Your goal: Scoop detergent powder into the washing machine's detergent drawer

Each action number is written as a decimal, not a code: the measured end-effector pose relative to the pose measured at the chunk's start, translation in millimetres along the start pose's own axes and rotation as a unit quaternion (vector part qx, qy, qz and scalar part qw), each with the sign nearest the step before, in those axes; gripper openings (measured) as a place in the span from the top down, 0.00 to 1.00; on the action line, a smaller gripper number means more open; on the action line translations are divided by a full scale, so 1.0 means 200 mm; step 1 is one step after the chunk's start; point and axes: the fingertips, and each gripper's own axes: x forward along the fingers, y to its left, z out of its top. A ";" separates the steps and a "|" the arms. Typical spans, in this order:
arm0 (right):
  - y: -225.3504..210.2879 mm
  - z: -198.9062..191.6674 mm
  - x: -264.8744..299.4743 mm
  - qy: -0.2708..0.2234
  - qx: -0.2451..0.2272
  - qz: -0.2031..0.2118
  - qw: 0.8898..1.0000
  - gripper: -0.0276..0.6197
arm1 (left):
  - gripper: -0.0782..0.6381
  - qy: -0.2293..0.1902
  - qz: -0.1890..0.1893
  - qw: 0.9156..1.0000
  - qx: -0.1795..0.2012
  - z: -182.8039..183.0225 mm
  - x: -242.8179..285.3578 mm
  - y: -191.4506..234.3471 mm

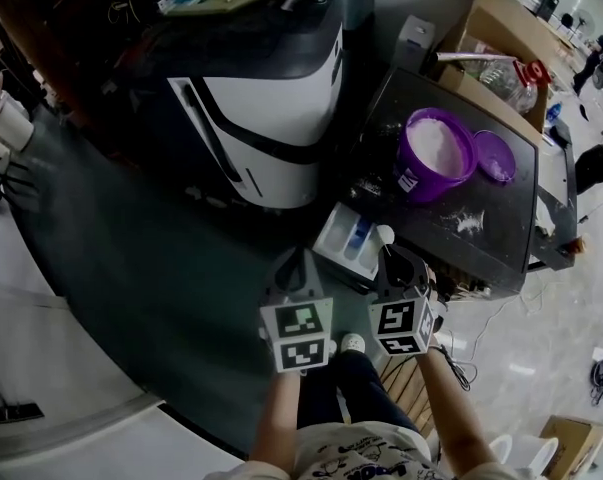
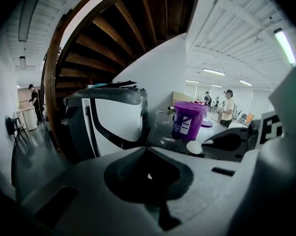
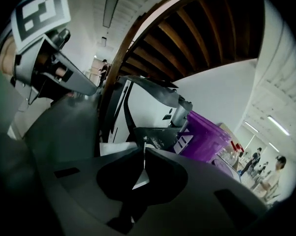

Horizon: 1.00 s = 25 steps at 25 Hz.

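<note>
The washing machine's white detergent drawer (image 1: 343,240) stands pulled out from the black machine (image 1: 501,230). On the machine's top sits an open purple tub (image 1: 436,153) of white powder, which also shows in both gripper views (image 2: 188,119) (image 3: 201,136). My right gripper (image 1: 399,263) (image 3: 144,151) is shut on a white scoop (image 1: 384,235) (image 2: 194,147), whose bowl hangs just above the drawer's right side. My left gripper (image 1: 296,268) (image 2: 148,150) is shut with nothing in it, just left of the drawer.
The tub's purple lid (image 1: 494,156) lies beside it, with spilled powder (image 1: 469,222) nearby. A large white-and-black appliance (image 1: 271,118) stands to the left. Cardboard boxes (image 1: 501,28) and a clear jug (image 1: 506,80) are behind the machine. People stand in the far background (image 2: 228,107).
</note>
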 end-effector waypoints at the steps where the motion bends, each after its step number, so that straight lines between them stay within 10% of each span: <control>1: -0.02 0.02 -0.02 -0.006 0.011 -0.003 1.000 0.93 | 0.89 -0.004 0.000 1.000 0.000 0.02 -0.01 0.00; 13: -0.28 0.36 -0.24 -0.104 0.152 -0.034 0.982 0.93 | 0.89 -0.059 0.006 0.998 0.008 0.29 -0.12 -0.05; 25: -0.49 0.58 -0.43 -0.173 0.193 -0.055 0.964 0.93 | 0.89 -0.121 0.017 0.992 0.023 0.57 -0.24 -0.08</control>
